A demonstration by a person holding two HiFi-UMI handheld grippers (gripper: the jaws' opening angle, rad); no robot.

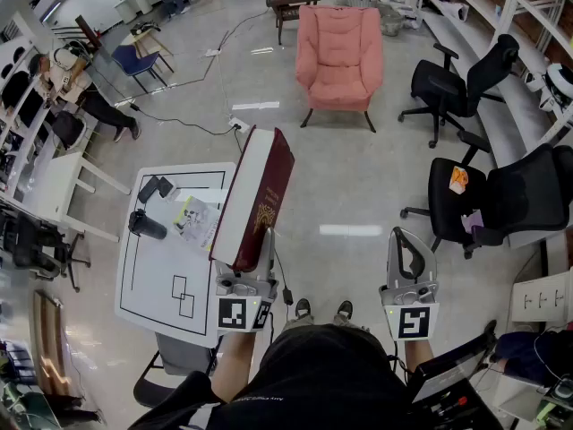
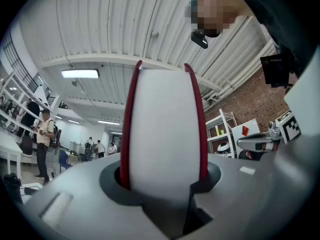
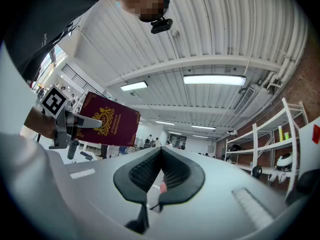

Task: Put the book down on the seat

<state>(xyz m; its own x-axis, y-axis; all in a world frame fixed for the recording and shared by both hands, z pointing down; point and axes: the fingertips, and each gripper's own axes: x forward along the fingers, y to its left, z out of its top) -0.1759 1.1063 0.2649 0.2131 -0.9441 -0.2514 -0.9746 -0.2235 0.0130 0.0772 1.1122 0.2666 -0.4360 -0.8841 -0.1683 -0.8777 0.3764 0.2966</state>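
Two grippers are recorded at the bottom of the head view, both pointed forward. The left gripper (image 1: 258, 245) is clamped on the near end of a maroon hardback book (image 1: 258, 195) with one pad pressed against each cover. This is confirmed in the left gripper view, where the white page block fills the gap between the jaws. The book is held on end, tilted slightly, above the right edge of a white table (image 1: 152, 285); it is carried in the air and rests on nothing. A grip at one end is judged to leave the broad cover free to be laid flat on a cushion. The right gripper (image 1: 407, 240) is fully closed on nothing, with its ribbed pads touching, and is held well apart from the book, presumably as a spare. No seat is reached yet. A pink armchair (image 1: 338, 61) stands straight ahead, well apart from the book, and a black office chair (image 1: 483, 200) to the right bears an orange item (image 1: 458, 179). Which seat is meant cannot be told, though the bare armchair cushion is judged the likelier.
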